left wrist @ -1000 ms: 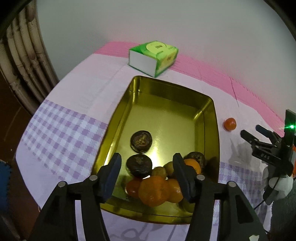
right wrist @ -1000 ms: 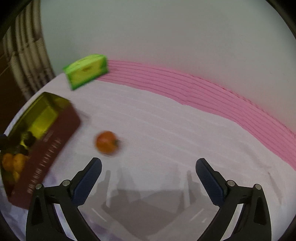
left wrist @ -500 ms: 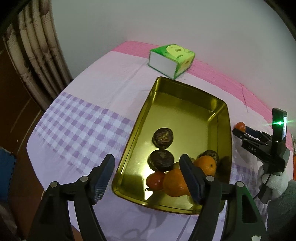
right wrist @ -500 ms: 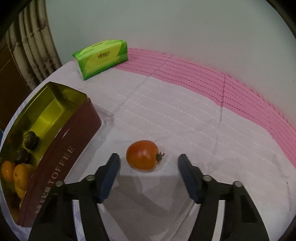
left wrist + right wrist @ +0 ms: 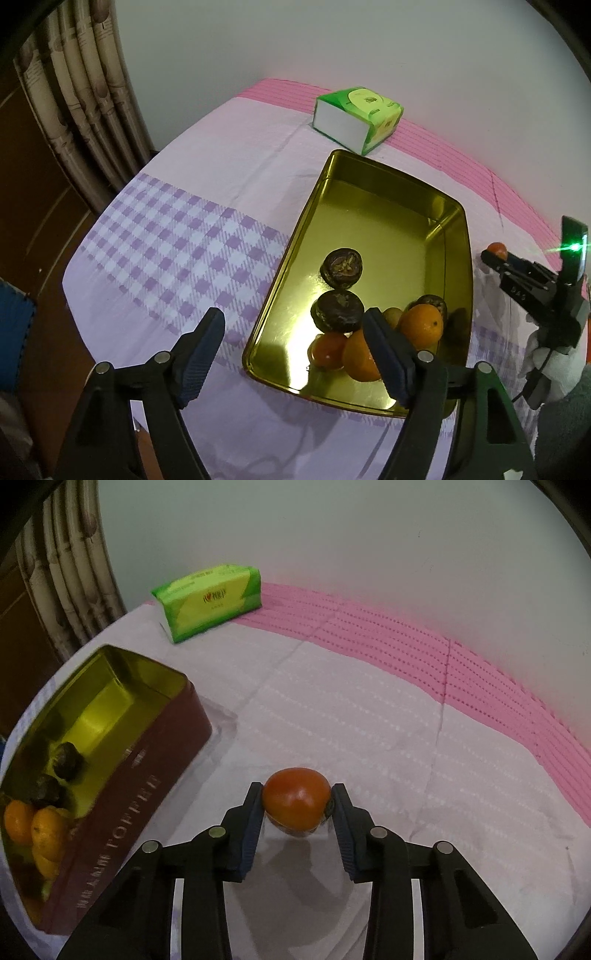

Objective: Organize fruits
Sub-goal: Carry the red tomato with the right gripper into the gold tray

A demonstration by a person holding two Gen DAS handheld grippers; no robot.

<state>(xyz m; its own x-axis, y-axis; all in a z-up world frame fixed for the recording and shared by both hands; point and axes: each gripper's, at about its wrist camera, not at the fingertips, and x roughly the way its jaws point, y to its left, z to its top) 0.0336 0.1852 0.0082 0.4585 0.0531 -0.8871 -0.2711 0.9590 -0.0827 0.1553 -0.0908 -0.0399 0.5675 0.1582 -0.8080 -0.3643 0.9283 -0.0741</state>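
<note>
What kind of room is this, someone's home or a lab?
Most likely a home: a table under a pink and checked tablecloth, patterned curtains by the wall, a pack of tissues and a toffee tin reused for fruit.

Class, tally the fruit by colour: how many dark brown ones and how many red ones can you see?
Dark brown fruits: 3
Red fruits: 2, one in the tin, one in the right gripper
Total: 5
</note>
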